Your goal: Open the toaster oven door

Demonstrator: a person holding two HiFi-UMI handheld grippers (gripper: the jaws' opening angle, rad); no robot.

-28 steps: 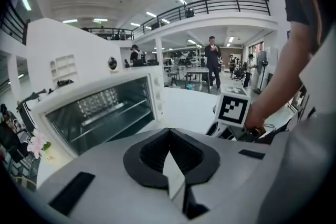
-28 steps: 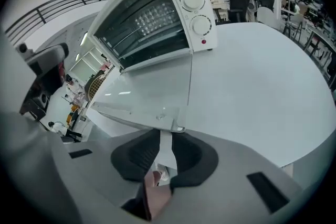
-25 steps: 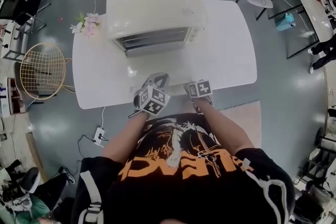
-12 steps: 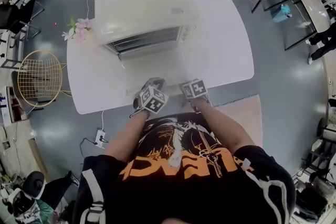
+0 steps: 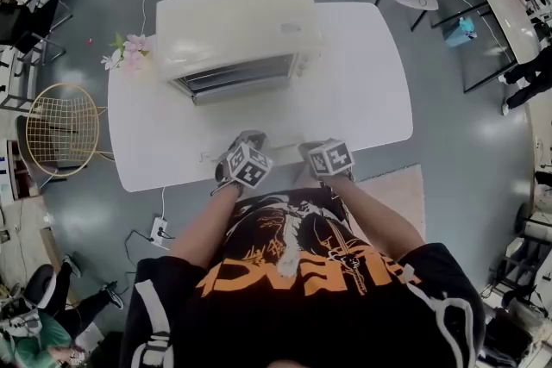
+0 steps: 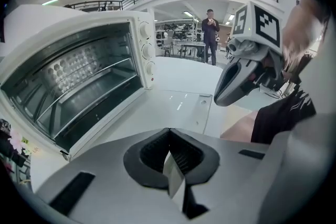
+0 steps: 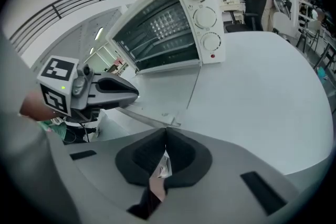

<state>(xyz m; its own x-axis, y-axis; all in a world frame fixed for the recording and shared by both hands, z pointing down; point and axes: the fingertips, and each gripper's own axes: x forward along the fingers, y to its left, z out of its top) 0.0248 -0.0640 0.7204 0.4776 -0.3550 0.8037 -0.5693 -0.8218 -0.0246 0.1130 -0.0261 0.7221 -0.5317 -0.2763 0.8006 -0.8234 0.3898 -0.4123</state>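
At the near edge of the desk [image 5: 362, 82], the left hand-held gripper [image 5: 250, 138] and right hand-held gripper [image 5: 312, 149] are held side by side, jaws closed and empty; the toaster oven [image 5: 233, 26] is set beyond, door [image 7: 163, 92] down.

toaster oven [image 5: 235, 23] casing: cream painted metal, smooth, faint sheen
oven door [image 7: 167, 93]: clear glass, glossy, mirrors the ceiling lights
oven rack [image 6: 92, 86]: bare metal wire, shiny
knobs [image 7: 205, 17]: cream plastic, smooth
desk [image 5: 366, 77]: white top, smooth, glossy
left gripper [image 6: 169, 131]: matt grey plastic shell, black ribbed pads
right gripper [image 7: 166, 132]: matt grey plastic, black ribbed pads
shirt [image 5: 302, 271]: black cloth, orange print
floor [image 5: 466, 151]: grey, polished, reflective
wire chair [image 5: 62, 118]: gold-coloured metal wire
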